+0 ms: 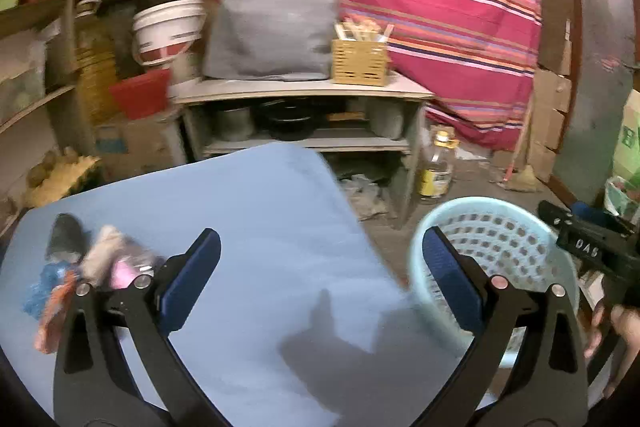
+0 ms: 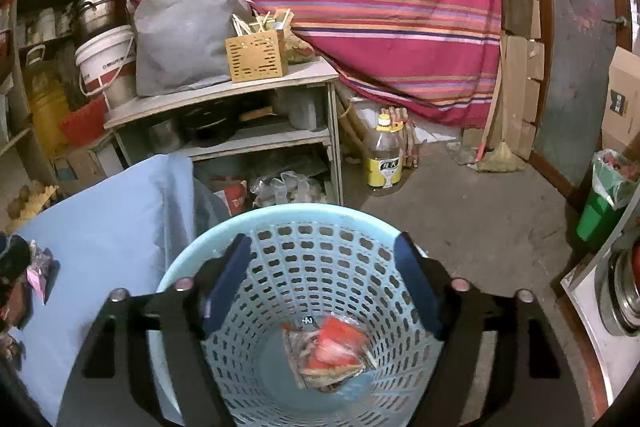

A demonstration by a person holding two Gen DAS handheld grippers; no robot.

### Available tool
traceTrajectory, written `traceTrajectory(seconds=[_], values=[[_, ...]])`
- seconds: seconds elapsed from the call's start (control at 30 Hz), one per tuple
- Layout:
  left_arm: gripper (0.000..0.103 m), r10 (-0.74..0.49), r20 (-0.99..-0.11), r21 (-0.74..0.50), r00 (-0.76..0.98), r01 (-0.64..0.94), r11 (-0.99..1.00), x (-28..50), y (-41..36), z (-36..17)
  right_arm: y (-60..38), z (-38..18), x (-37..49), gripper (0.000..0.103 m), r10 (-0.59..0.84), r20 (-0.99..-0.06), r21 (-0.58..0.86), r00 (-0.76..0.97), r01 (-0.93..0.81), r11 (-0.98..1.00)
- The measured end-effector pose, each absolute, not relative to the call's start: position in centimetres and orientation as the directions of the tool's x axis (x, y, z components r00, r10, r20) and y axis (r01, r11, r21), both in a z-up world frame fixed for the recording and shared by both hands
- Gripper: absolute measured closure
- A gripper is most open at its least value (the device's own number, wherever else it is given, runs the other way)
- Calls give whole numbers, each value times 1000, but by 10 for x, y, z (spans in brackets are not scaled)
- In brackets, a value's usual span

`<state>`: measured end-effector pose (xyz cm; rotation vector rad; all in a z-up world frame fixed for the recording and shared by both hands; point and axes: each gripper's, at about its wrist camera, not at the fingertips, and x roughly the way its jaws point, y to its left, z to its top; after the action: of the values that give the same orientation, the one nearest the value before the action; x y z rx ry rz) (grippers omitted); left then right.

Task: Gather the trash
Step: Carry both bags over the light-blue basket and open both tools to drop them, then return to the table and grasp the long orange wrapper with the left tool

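A light blue perforated basket (image 2: 316,267) stands on the floor beside a table under a blue cloth (image 1: 248,227). My right gripper (image 2: 322,283) is open over the basket's mouth, and a red and clear wrapper (image 2: 332,351) lies inside below it with nothing between the pads. My left gripper (image 1: 320,271) is wide open and empty above the cloth. A small pile of wrappers (image 1: 92,259), pink, blue, orange and dark, lies on the cloth just left of its left finger (image 1: 192,275). The basket (image 1: 496,239) shows behind its right finger. A hand with the other gripper (image 1: 592,251) is at the right edge.
A low shelf unit (image 2: 248,107) with a grey bag (image 2: 184,39) and a slotted wooden box (image 2: 256,61) stands behind the table. A yellow-labelled bottle (image 2: 384,159) is on the floor, a green bin (image 2: 604,203) at right, a striped red cloth (image 2: 360,7) behind.
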<state>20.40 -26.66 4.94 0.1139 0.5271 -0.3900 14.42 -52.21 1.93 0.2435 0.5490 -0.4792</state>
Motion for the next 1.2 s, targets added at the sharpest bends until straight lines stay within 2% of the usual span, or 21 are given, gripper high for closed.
traceTrajectory(seconds=[0.27, 0.57, 1.0, 1.2], values=[[5, -194, -492, 55, 849, 252, 966, 203, -158, 55, -481, 31, 146, 11, -312, -487, 187, 816, 446, 875], [5, -52, -512, 40, 858, 85, 996, 210, -41, 41, -419, 33, 164, 11, -240, -460, 213, 855, 369, 905], [5, 6, -557, 29, 830, 12, 1000, 216, 33, 8, -333, 20, 189, 11, -216, -493, 61, 843, 282, 958], [5, -59, -629, -26, 775, 56, 998, 227, 43, -7, -303, 11, 200, 11, -193, -511, 15, 838, 234, 972]])
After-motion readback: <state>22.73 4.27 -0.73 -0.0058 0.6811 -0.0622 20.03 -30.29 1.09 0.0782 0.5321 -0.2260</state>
